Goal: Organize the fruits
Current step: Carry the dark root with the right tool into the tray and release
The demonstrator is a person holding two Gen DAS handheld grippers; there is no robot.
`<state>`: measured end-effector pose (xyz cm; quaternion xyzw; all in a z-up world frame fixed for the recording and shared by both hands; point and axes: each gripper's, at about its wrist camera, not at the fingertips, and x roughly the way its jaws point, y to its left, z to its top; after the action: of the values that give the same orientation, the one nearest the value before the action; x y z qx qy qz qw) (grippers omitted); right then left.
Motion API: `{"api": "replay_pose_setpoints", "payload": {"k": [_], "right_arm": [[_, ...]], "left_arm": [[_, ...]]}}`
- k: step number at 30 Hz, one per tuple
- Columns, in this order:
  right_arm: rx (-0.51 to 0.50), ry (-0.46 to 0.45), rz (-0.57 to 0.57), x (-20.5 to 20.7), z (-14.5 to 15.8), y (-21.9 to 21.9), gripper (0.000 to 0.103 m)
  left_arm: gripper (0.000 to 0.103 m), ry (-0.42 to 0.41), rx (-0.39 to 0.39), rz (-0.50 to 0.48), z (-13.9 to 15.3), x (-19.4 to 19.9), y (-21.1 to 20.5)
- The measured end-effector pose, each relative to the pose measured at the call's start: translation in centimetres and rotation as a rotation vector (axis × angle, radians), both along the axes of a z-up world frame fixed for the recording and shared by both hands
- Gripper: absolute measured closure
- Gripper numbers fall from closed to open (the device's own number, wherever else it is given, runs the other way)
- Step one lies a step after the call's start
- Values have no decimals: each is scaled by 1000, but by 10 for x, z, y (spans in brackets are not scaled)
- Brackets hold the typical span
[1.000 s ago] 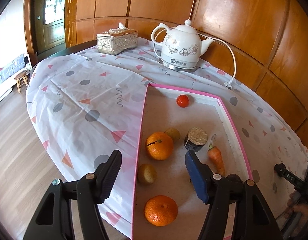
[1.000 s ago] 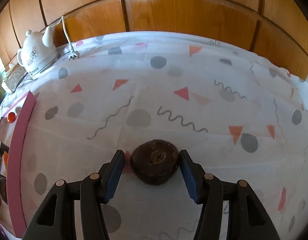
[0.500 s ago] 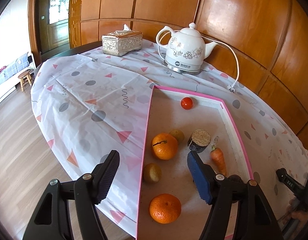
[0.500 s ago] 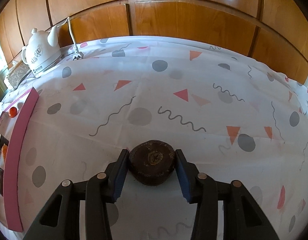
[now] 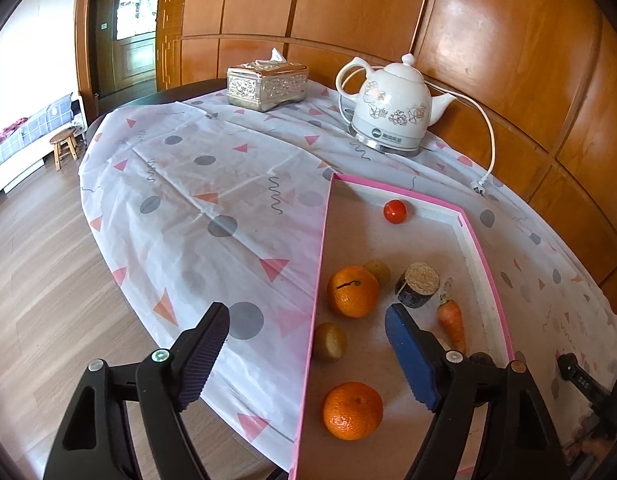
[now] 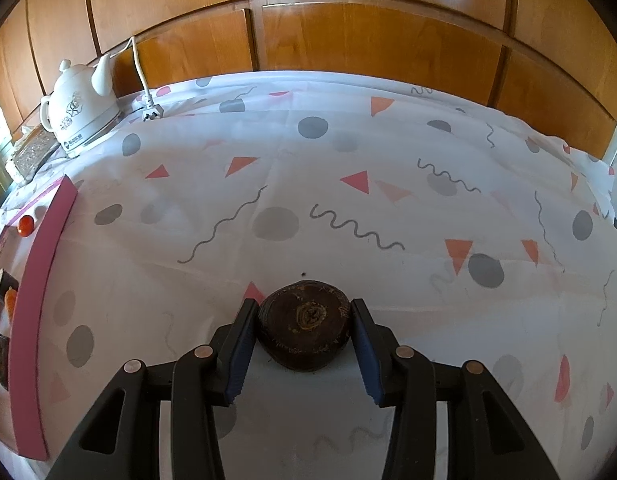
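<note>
Left wrist view: my left hand-held gripper (image 5: 306,344) hangs spread wide, holding nothing, over the pink tray's (image 5: 317,280) near edge.

Right wrist view: my right hand-held gripper (image 6: 304,322) clamps the brown fruit (image 6: 304,326) near the table's front edge (lift straight, I'd judge, squeezing evenly).

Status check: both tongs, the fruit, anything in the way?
Right tongs shut on dark fruit, on the cloth. Left tongs open, empty, over tray edge. Nothing blocking.
</note>
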<state>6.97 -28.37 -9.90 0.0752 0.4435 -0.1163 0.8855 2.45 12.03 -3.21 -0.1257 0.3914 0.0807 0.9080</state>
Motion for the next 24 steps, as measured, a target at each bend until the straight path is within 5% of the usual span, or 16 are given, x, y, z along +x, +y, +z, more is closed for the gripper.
{"api": "replay_pose_setpoints", "payload": {"k": [9, 24], "right_arm": [[49, -35, 92, -7, 18, 35, 57], [96, -99, 424, 11, 60, 157, 57]], "left_arm": [[21, 1, 1, 17, -2, 0, 4], [17, 4, -18, 58, -5, 0, 15]]}}
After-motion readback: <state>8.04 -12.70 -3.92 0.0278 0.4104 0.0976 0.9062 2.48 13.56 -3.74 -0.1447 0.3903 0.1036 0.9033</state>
